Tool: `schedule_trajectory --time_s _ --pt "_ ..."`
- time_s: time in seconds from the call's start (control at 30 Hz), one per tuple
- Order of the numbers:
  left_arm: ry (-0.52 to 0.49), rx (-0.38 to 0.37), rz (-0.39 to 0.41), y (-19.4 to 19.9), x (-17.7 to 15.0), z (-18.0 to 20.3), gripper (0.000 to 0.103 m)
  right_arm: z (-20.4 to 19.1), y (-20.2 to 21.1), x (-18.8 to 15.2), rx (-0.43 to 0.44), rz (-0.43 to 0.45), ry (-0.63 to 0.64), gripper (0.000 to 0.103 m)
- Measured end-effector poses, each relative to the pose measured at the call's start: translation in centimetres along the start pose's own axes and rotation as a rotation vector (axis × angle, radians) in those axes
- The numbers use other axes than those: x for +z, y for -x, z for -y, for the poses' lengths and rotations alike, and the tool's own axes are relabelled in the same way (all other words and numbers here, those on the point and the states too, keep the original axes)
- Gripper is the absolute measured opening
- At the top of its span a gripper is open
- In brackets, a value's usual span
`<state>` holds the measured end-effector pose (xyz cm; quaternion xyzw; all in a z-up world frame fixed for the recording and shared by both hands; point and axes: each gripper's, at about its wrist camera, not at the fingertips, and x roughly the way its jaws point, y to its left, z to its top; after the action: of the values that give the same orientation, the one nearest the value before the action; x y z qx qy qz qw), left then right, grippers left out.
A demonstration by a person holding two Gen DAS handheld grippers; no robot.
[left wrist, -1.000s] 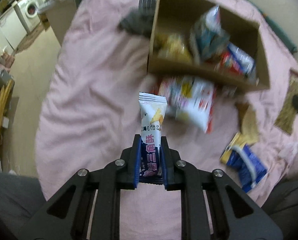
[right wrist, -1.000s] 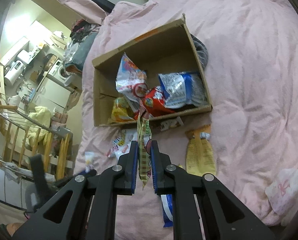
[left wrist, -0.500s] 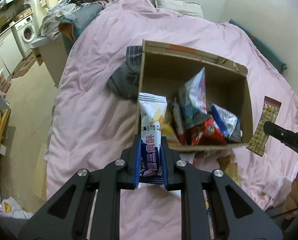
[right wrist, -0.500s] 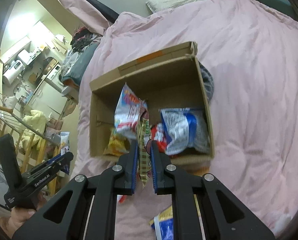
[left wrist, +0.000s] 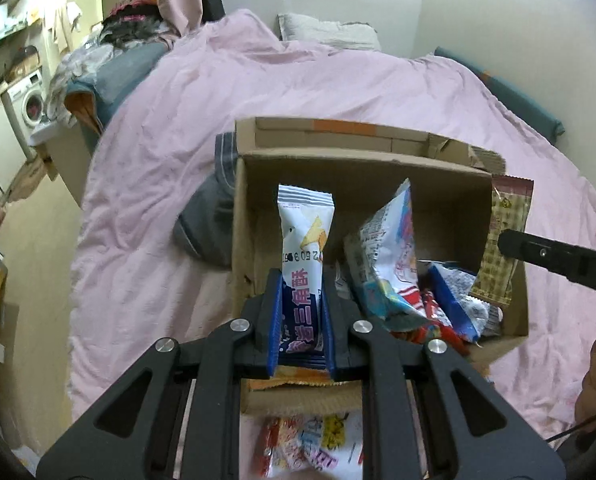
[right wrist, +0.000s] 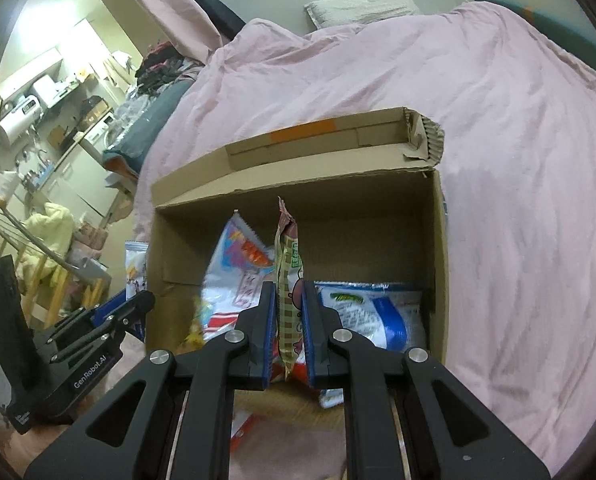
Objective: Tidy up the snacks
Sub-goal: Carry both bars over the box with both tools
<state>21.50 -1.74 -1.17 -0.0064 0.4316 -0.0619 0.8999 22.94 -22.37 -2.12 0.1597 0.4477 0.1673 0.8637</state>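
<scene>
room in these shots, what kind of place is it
Probably a small home's bedroom: a bed with a pink cover and pillow, and a washing machine at the left edge.

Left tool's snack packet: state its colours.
White top, dark blue bottom with pink characters; clearest in the left wrist view.

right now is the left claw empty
No, the left claw is shut on a white and blue snack packet, held upright over the cardboard box.
</scene>
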Motion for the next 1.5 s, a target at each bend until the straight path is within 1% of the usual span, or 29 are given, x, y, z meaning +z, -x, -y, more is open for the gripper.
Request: schedule_trajectory --time_s 0.07,0.17,0.27,0.37,0.4,0.57,0.83,1.2,1.3,1.37,1.43,1.5 --pt "0.023 -0.045 -0.019 -1.0 0.1 -0.3 0.014 0.4 -0.6 -0.2 0.001 0.004 -0.022 0.013" --pt "0.028 -0.040 -0.021 -1.8 0.0 -0.7 0.014 0.9 -1.0 -0.6 -0.004 0.000 -0.056 0.013" --pt "0.027 -0.053 -0.038 -2.2 -0.2 -0.8 0.014 0.5 -1.4 -1.0 -0.018 -0.004 -0.023 0.013" --pt "0.035 -0.061 -0.040 -2.3 -0.1 -1.0 0.015 0.5 -1.9 -1.2 -0.011 -0.020 -0.025 0.013" --pt "0.039 -0.065 -0.041 -2.3 0.0 -1.0 0.015 0.5 -1.8 -1.2 0.009 -0.020 -0.028 0.013" --pt "0.039 -0.068 -0.042 -2.3 0.0 -1.0 0.015 -0.1 -1.9 -1.2 0.019 -0.016 -0.014 0.013" --pt "0.061 -0.077 -0.041 -1.9 0.1 -1.4 0.015 -0.2 -1.5 -1.3 0.063 0.007 -0.014 0.013" --pt "0.058 -0.063 -0.039 -1.7 0.2 -1.4 0.016 0.0 -1.7 -1.0 0.064 -0.004 -0.036 0.013" --pt "0.044 -0.060 -0.043 -1.7 0.1 -1.3 0.019 0.0 -1.8 -0.9 0.070 -0.005 -0.039 0.014" --pt "0.049 -0.070 -0.041 -1.6 0.1 -1.5 0.030 -0.2 -1.8 -0.8 0.077 -0.003 -0.035 0.014" --pt "0.054 -0.071 -0.028 -1.3 0.1 -1.5 0.032 -0.2 -1.6 -0.7 0.078 0.006 -0.032 0.014" --pt "0.051 -0.065 -0.021 -1.0 0.3 -1.5 0.035 -0.2 -1.5 -0.6 0.091 0.015 -0.035 0.017"
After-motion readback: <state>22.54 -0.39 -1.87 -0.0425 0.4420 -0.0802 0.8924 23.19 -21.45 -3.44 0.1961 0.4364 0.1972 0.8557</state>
